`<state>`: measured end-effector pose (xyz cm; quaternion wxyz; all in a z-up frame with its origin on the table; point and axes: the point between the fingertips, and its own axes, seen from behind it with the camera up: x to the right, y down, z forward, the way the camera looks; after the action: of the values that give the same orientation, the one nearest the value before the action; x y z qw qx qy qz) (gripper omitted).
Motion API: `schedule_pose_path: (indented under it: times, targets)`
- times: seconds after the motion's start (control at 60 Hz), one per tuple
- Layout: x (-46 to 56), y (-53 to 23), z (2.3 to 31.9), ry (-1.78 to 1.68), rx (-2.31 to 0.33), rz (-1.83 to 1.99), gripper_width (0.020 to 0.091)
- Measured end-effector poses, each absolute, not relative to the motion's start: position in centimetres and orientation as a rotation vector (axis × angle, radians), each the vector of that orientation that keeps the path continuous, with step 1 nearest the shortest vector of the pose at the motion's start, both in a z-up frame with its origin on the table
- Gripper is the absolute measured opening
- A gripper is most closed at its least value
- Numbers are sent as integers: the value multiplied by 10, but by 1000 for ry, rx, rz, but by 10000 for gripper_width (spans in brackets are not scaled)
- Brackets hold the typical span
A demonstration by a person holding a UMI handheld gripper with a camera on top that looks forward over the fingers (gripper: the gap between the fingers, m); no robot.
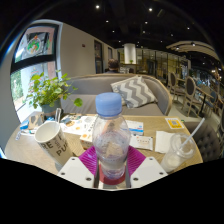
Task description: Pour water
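Café lounge worktop: the gripper clasps a capped water bottle upright, a glass to the bottle's right waiting, pouring seemingly not yet begun

A water bottle stands upright between the fingers of the tongs, on the bench. A mug sits near left, a glass near right. A potted plant stands far left, a cushioned sofa behind.
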<state>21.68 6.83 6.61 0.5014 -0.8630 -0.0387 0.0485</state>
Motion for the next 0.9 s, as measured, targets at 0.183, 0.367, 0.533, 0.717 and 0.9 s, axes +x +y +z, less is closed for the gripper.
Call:
schedule_pose_path:
  times: [0.183, 0.367, 0.533, 0.717, 0.9]
  targets:
    - [220, 69, 67, -65, -2100, 105, 512]
    - [226, 55, 71, -5, -2169, 67, 859]
    - [220, 9, 99, 53, -2222, 17, 853]
    - [195, -76, 145, 149, -2286, -19, 852]
    - [167, -150, 184, 163, -2286, -68, 855]
